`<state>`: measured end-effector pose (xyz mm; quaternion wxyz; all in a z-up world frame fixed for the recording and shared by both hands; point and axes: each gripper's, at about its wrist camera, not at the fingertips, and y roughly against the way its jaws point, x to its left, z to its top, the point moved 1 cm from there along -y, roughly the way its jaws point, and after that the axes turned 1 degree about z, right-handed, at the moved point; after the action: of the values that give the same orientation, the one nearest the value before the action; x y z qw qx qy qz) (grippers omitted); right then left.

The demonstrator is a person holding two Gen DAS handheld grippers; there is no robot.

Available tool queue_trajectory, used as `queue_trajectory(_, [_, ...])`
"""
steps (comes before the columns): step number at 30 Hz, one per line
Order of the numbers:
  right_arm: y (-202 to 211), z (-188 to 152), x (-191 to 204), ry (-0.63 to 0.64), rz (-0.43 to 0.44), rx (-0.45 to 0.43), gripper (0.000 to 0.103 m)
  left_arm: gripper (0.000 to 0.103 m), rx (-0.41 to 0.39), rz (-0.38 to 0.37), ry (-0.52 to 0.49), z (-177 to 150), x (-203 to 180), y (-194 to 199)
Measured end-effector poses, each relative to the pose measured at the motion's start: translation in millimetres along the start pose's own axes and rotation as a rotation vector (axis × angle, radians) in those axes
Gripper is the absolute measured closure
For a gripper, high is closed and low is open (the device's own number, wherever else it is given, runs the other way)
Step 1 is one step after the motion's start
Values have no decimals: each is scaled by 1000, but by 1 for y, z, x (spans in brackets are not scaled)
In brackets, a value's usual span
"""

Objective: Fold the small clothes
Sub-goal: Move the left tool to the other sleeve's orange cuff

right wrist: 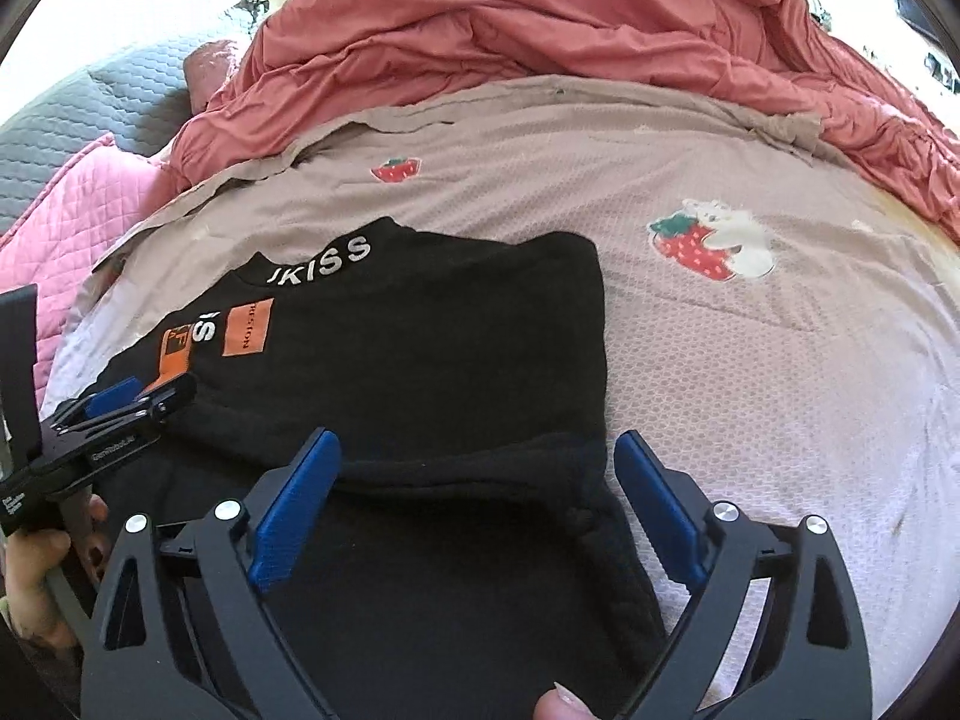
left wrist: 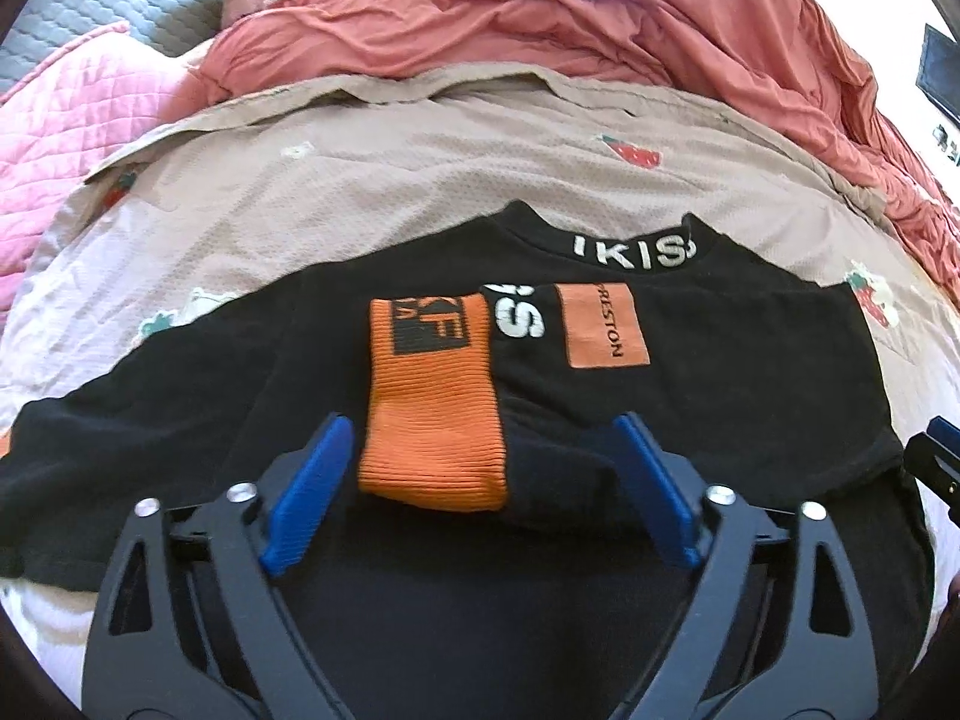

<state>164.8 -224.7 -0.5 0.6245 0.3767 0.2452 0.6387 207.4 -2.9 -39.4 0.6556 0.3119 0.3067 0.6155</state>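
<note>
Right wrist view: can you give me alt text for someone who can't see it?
A black shirt lies partly folded on a strawberry-print bedsheet, with the right gripper open above its near edge, jaws spread and holding nothing. The left gripper sits at the left, over an orange cuff.

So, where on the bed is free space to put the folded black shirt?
Free: the beige bedsheet right of the black shirt, around the strawberry bear print, and the strip between the shirt collar and the red blanket. Crowded: the left side, with the left tool and the pink quilt.
</note>
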Motion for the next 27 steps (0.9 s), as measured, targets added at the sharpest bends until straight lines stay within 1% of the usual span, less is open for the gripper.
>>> queue_trajectory(2, [4,1,1,-4,3,-6,11,17,-17,5,15,0,4,6])
queue_trajectory(3, [6,1,1,-7,5,-10,11,11,-20,9,20,0,5,7])
queue_trajectory(4, [8,1,3,-8,7,-13,11,9,-25,14,28,-1,8,9])
queue_trajectory(12, [25,4,17,14,17,-32,11,9,-65,41,63,-7,15,32])
queue_trajectory(13, [27,4,19,15,19,-37,11,9,-72,51,68,-7,17,39])
queue_trajectory(18, [37,4,31,32,30,-50,11,9,-115,49,83,-6,28,67])
queue_trajectory(21, [43,4,40,37,47,-58,10,9,-111,72,81,-9,38,78])
queue_trajectory(27, [58,4,63,64,88,-81,10,9,-117,93,117,-16,62,97])
